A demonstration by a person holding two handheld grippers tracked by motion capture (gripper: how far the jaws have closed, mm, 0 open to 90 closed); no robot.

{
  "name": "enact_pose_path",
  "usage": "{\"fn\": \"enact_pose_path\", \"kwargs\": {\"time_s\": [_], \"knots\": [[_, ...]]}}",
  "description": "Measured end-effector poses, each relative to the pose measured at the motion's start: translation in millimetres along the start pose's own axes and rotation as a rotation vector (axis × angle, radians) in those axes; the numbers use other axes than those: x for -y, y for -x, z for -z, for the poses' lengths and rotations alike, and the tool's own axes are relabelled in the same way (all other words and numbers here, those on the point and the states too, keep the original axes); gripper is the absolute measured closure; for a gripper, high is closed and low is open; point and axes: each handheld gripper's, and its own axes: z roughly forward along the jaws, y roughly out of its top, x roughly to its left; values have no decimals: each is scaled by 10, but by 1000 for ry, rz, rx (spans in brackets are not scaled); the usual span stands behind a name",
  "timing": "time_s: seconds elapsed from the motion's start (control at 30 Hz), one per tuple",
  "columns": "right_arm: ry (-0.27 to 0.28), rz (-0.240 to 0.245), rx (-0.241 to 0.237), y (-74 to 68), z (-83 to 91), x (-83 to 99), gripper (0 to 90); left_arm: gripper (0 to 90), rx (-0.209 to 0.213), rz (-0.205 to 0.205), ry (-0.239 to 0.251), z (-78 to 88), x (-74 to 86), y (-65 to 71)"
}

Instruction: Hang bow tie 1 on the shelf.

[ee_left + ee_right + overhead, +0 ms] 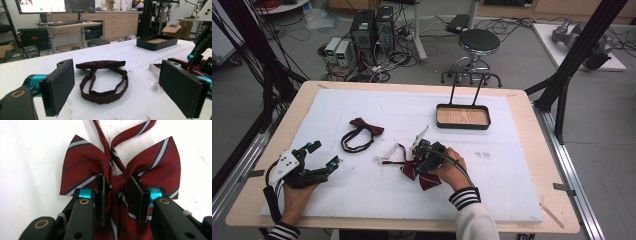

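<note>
Right claw clamped on striped bow tie knot, tabletop centre; left claw open, plain bow tie at 12 o'clock.

A lab: computer towers and tangled cables on the floor, monitors on desks.

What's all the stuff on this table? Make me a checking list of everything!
Surface: white pad over a wooden table.
Job's things: striped bow tie, pinched at its knot.
Clutter: plain dark bow tie; black tray; small white part.
Grippers: right gripper shut on the tie; left gripper open, holding nothing.
Cables: black cable trailing from the left gripper.
Surroundings: stool, computers, floor wires.
</note>
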Motion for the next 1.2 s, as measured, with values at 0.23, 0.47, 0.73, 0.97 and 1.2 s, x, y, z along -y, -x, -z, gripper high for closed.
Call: {"fn": "enact_pose_path", "kwargs": {"time_s": [0.23,0.47,0.73,0.97,1.2], "knots": [[34,-12,7,15,48,19,684,138,0,1,0,-1,0,0],[79,-8,10,-3,143,43,684,138,-1,0,1,-3,0,3],[173,-20,52,-24,272,93,684,138,1,-1,0,-3,0,4],[302,-52,95,0,455,137,684,138,0,-1,0,-4,0,5],[384,-89,131,20,593,198,683,138,0,-3,-2,-3,0,5]]}}
